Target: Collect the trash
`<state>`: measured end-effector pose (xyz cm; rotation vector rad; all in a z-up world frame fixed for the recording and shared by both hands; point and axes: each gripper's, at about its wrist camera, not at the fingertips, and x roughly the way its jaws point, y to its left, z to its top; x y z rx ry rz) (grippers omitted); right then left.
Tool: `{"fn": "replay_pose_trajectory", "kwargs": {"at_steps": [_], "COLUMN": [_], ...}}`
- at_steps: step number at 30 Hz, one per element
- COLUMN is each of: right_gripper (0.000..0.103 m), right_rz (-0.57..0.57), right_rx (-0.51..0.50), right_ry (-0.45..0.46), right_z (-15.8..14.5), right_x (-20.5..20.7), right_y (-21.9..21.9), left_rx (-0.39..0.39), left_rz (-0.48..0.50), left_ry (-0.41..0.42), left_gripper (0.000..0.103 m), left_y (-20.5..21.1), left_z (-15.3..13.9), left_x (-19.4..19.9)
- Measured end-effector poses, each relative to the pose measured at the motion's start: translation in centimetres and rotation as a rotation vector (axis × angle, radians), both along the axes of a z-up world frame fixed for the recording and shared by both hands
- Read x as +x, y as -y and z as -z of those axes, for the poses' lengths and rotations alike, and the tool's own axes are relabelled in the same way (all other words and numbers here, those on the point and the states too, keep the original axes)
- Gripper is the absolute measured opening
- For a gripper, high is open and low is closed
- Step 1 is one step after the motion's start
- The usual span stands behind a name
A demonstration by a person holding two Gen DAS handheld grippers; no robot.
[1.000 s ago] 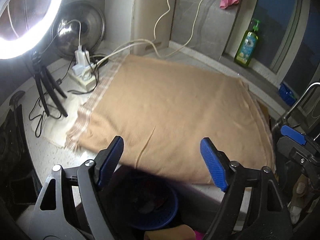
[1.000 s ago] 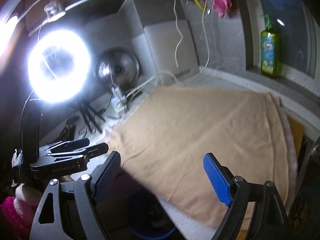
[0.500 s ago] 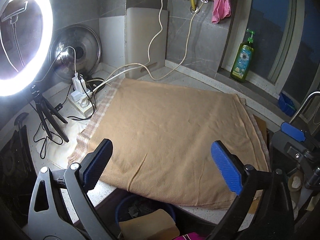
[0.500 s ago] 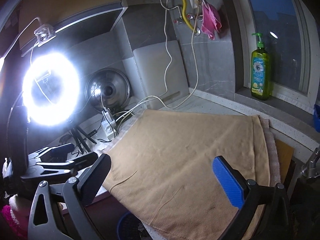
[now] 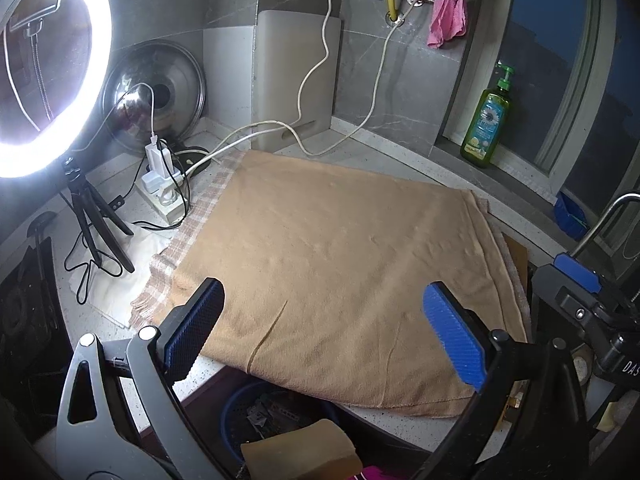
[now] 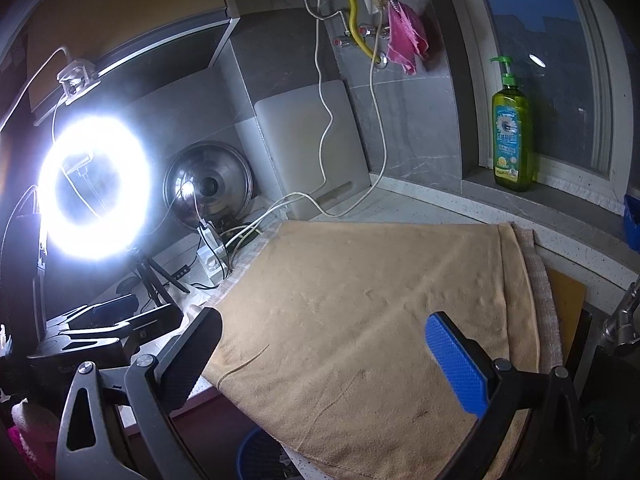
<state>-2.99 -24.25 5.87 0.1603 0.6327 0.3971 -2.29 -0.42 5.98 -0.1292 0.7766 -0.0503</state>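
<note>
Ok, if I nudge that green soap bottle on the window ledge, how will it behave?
The bottle is tall and narrow with a pump on top, so it probably tips rather than slides. It looks nearly full, so likely heavy for its size. Smooth plastic could be slippery; the ledge is narrow.

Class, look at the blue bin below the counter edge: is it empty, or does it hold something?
Not empty. The left wrist view shows dark crumpled scraps inside the blue bin; how full it is cannot be told.

The letters "DAS" stand in white on a black clamp part (image 5: 624, 354) at the right edge of the left wrist view. The green bottle (image 6: 511, 136) on the windowsill carries a printed label, too small to read.
</note>
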Motion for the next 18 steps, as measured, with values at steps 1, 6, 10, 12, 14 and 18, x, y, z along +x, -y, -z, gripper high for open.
{"fn": "replay_pose_trajectory", "kwargs": {"at_steps": [1,6,10,12,14,18], "right_gripper": [0.103,0.103,0.103,0.103,0.103,0.103], "right_rz": [-0.002,0.002,-0.008,-0.017,-0.021,-0.029], "right_rx": [-0.002,-0.02,-0.023,-0.027,-0.024,-0.024], "right_ry": [0.005,0.029,0.024,0.022,0.023,0.033], "right_z": [-0.1,-0.9,-1.0,-0.9,-0.8,-0.9], "right_x": [0.0,-0.2,-0.2,-0.2,-0.1,0.0], "right_y": [0.0,0.1,-0.2,-0.5,-0.7,-1.1], "left_rx": [0.016,-0.001,0.011,0.005,0.002,-0.002], "left_rz": [-0.008,-0.022,-0.029,-0.036,-0.038,-0.035], "left_ry": [0.007,-0.005,-0.011,-0.016,-0.015,-0.004], "left_gripper": [0.101,0.101,0.101,0.101,0.101,0.101], "left_y": [-0.1,-1.0,-1.3,-1.5,-1.7,-1.7], "left_z": [0.0,0.3,0.6,0.7,0.6,0.3], "left_x": [0.0,-0.3,-0.5,-0.5,-0.5,-0.6]}}
